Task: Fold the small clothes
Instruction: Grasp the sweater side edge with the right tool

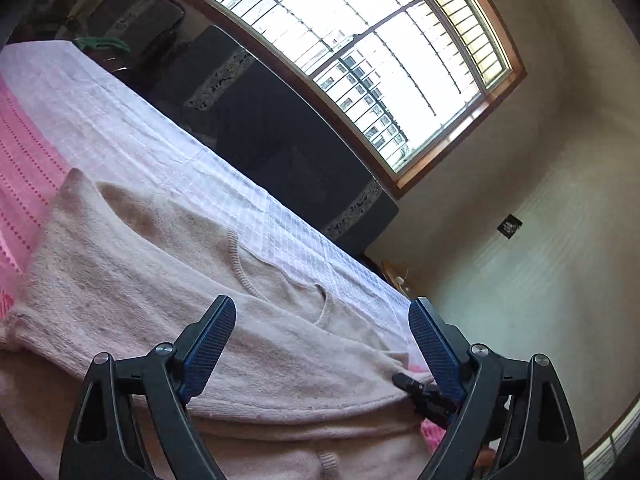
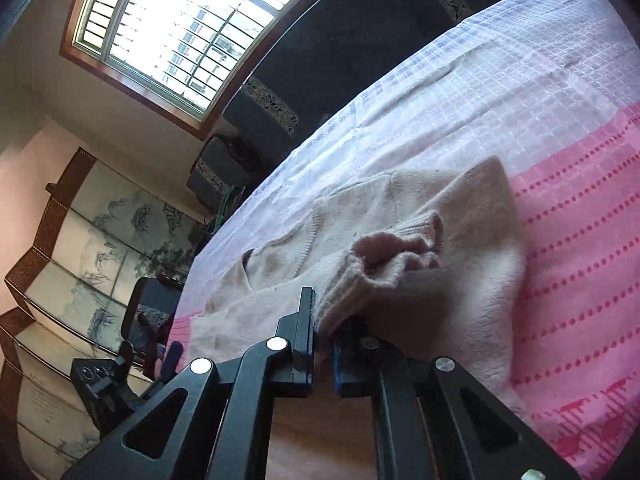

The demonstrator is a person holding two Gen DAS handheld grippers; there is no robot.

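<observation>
The fuzzy beige knitted sweater (image 1: 160, 280) lies on the pink-and-white waffle-textured bedspread (image 1: 120, 120). The right claw (image 2: 322, 344) clamps its ribbed cuff (image 2: 396, 256), bunched toward 1 o'clock. The left claw (image 1: 322, 344) hovers spread wide above it.

Home bedroom: bed with pink-white bedspread (image 2: 520, 92), barred window (image 1: 360, 40), painted folding screen (image 2: 100, 240).

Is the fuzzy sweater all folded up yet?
Not yet. The sweater lies mostly spread on the bedcover, with one cuff pinched in the right tool.
</observation>
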